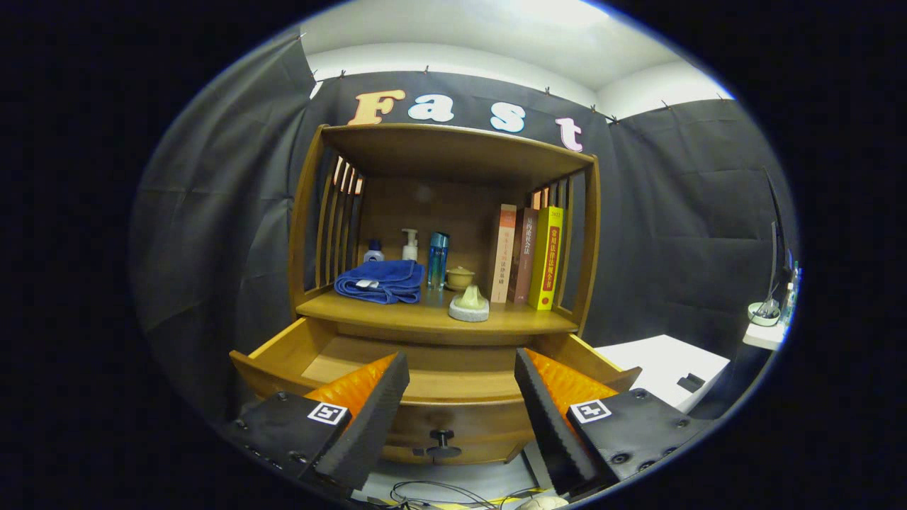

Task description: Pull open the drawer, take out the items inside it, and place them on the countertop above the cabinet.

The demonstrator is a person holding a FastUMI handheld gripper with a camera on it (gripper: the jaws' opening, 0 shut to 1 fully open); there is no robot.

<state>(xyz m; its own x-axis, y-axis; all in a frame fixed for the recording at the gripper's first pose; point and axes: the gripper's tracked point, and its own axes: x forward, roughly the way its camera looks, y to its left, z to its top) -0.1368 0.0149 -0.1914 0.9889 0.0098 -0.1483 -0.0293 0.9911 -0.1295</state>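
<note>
countertop | holds: folded blue towel, bottles, small pot, ornament, upright books

Tool-mounted, near, facing open drawer

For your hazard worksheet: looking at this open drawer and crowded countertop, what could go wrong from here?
1. The drawer juts out; the open fingers hovering above its front could bump it or its knob when dipping in.
2. The countertop already holds a towel, bottles and a small ornament; placing items there might topple them.
</note>
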